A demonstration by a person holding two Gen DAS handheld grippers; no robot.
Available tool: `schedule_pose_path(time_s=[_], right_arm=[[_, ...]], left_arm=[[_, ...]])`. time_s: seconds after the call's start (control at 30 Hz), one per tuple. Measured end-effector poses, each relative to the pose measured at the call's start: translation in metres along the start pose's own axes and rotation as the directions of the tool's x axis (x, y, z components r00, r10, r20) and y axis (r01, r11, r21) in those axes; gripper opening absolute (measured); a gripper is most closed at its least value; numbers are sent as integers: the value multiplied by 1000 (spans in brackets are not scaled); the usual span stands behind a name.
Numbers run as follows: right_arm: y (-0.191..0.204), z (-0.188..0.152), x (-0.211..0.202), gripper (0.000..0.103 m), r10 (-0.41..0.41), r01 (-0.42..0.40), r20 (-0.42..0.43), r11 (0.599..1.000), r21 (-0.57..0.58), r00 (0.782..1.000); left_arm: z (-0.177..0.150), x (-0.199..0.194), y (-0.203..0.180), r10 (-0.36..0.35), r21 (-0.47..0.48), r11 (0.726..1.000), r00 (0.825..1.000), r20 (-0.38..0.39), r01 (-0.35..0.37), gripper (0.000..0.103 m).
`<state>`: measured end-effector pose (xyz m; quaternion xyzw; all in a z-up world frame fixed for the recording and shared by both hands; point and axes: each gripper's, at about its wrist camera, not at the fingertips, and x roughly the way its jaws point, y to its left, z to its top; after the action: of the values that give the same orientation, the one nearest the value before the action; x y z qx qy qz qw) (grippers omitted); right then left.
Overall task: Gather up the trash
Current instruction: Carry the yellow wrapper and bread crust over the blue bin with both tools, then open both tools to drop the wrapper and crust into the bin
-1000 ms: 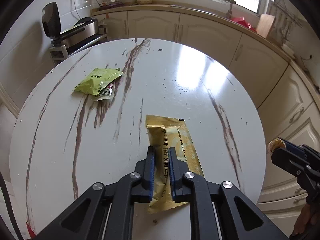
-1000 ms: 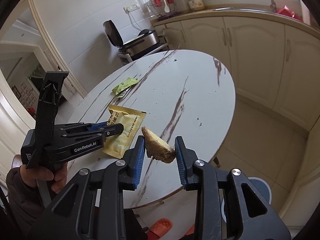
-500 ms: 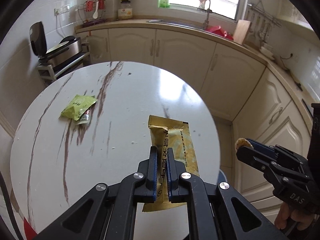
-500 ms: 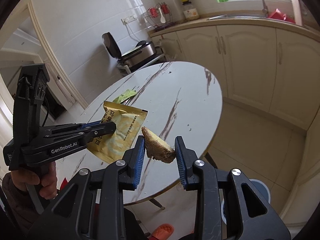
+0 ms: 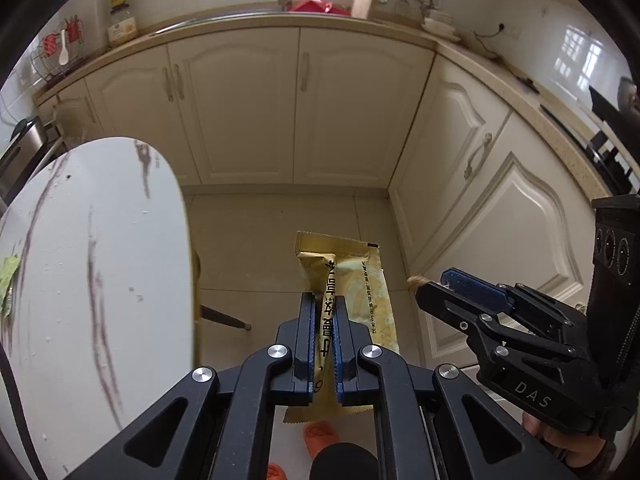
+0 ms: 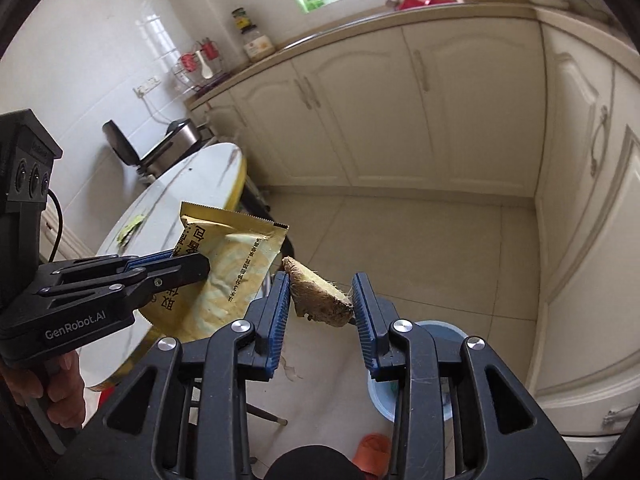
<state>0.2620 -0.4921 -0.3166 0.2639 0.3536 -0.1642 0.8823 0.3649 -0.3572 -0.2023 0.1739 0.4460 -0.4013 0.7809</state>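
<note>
My left gripper (image 5: 322, 300) is shut on a gold snack wrapper (image 5: 360, 280), which hangs in the air over the tiled floor, off the table's right edge. The right wrist view shows the same wrapper (image 6: 232, 264) pinched by the left gripper (image 6: 200, 268). My right gripper (image 6: 322, 288) has a brown piece of ginger (image 6: 320, 300) between its blue pads. Its jaws are opening, and the ginger still touches both pads. A light blue bin (image 6: 444, 330) stands on the floor below the right gripper. A green wrapper (image 6: 130, 232) lies on the round marble table (image 6: 192, 184).
Cream cabinets (image 5: 248, 112) line the far wall and the right side. The round table (image 5: 100, 260) fills the left, with the green wrapper (image 5: 8, 276) at its edge of view. Orange slippers (image 5: 320, 432) lie on the floor below. A person's hand holds each gripper handle.
Both grippers have swung right, off the table and out over the floor, each carrying its item. The right jaws stand slightly wider than before.
</note>
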Motion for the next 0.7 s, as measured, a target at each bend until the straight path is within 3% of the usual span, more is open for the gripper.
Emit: schedule_pose_path(time_s=[0.23,0.43,0.6,0.7], right_arm=[[-53,-8,11,45,-78,80,-23,992,94,997],[-74,-9,8,46,-111,113,-23,986,119,994],[-79,-9,4,46,-114,116,-20,986,123,993],[-72,-6,0,46,-106,107,-11,988,109,994]], left_arm=[[11,75,-33,-10,77,997,992,-123,20,3],[24,111,-42,7,133,991,990,-141,12,6],[26,104,-41,25,135,991,992,-124,-8,8],[21,83,-32,66,128,990,994,-92,-54,22]])
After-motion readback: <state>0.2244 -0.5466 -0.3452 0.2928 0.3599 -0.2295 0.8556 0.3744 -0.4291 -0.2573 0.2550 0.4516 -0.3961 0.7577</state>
